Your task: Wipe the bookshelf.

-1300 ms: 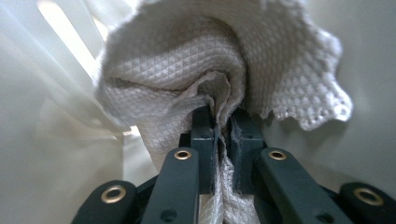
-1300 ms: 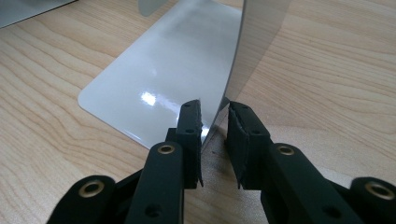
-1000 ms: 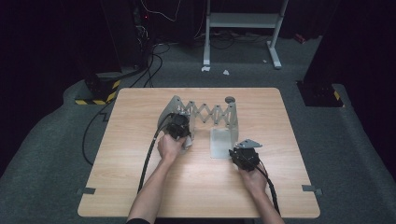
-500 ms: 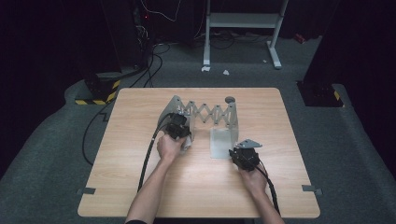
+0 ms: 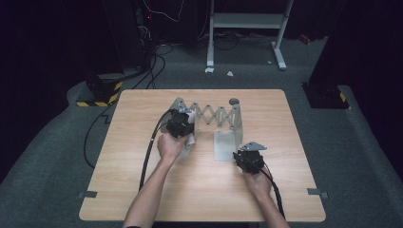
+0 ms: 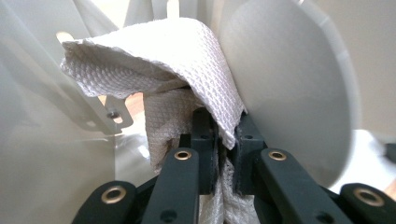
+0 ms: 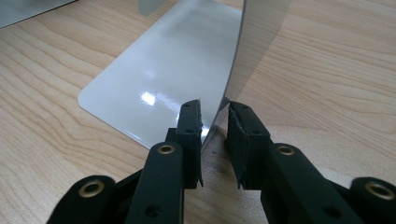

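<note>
Paper towel (image 6: 187, 56) sits pinched between the narrowly set jaws of the left tool (image 6: 223, 135), its quilted sheet bunched up and draped over the jaw tips, pressed close against a pale grey end panel of the expanding rack (image 5: 216, 115). From where I stand over the bench (image 5: 142, 194), that rack is a scissor-lattice affair with an upright plate at each end, set toward the far middle of the wooden top. The left tool (image 5: 180, 124) is up at the rack's left end plate, with the towel showing white just beneath it.

The right tool (image 5: 248, 159) is down at the near corner of the rack's right end. Its jaws (image 7: 215, 123) stand a little apart, straddling the thin upright metal plate (image 7: 252, 42) just where it meets the flat base plate (image 7: 163, 84). I judge it is steadying the rack, though I cannot tell whether the pads actually press on the metal.

My reading is that the wiping of the rack is under way: the towel is gripped and at the left panel. Nothing tells me how much of the surface is already clean; the lattice and the right end look untouched by the towel at present.
</note>
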A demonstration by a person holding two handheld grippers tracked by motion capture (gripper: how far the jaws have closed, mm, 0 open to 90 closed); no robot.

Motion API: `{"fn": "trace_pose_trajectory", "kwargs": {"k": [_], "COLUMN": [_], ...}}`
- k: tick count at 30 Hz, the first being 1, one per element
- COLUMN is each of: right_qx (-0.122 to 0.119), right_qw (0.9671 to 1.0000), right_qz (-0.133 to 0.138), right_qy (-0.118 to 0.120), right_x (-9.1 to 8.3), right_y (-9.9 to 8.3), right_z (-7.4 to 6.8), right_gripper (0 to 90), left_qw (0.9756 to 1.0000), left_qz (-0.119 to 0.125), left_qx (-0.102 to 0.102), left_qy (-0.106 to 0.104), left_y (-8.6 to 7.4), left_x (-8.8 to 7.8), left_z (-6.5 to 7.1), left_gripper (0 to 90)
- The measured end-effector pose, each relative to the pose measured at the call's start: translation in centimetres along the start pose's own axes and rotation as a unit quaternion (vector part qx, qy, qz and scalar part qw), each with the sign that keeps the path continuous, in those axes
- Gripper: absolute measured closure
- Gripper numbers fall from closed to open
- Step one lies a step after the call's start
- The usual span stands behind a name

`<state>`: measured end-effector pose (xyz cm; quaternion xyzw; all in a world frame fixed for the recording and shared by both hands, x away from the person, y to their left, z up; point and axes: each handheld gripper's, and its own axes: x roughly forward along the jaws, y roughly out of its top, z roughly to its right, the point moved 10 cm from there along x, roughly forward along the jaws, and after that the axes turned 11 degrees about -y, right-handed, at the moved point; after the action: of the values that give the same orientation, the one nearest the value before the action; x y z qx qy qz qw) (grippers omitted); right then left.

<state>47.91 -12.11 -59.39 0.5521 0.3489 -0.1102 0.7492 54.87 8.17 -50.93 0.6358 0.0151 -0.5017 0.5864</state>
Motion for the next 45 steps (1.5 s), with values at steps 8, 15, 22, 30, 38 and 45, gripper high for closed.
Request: {"fn": "trace_pose_trajectory", "kwargs": {"k": [8,15,22,30,38,45], "right_qx": [0.0,-0.001,-0.001,-0.001,-0.001,-0.001], "right_qw": [1.0,1.0,1.0,1.0,1.0,1.0], "right_qz": [0.0,0.001,0.0,0.0,0.0,0.0], "right_qy": [0.0,0.0,0.0,0.0,0.0,0.0], "right_x": [0.0,0.0,0.0,0.0,0.0,0.0], "right_y": [0.0,0.0,0.0,0.0,0.0,0.0], "right_z": [0.0,0.0,0.0,0.0,0.0,0.0], "right_gripper": [75.2,75.2,75.2,75.1,75.2,75.2], "left_qw": [0.9999,0.9997,0.9993,0.9987,0.9985,0.9992], "left_qz": [0.011,0.022,0.03,0.041,0.044,0.035], "left_qx": [0.008,0.01,0.02,0.028,0.031,0.02], "left_qy": [0.001,0.0,0.002,0.005,0.007,0.008], "left_y": [0.6,1.2,2.1,3.6,4.7,4.5], "left_x": [-0.9,-1.6,-2.5,-3.3,-3.2,-2.2], "left_z": [0.2,0.4,0.6,0.9,0.6,-0.2], "left_gripper": [82.0,82.0,81.9,82.0,81.9,81.9]}}
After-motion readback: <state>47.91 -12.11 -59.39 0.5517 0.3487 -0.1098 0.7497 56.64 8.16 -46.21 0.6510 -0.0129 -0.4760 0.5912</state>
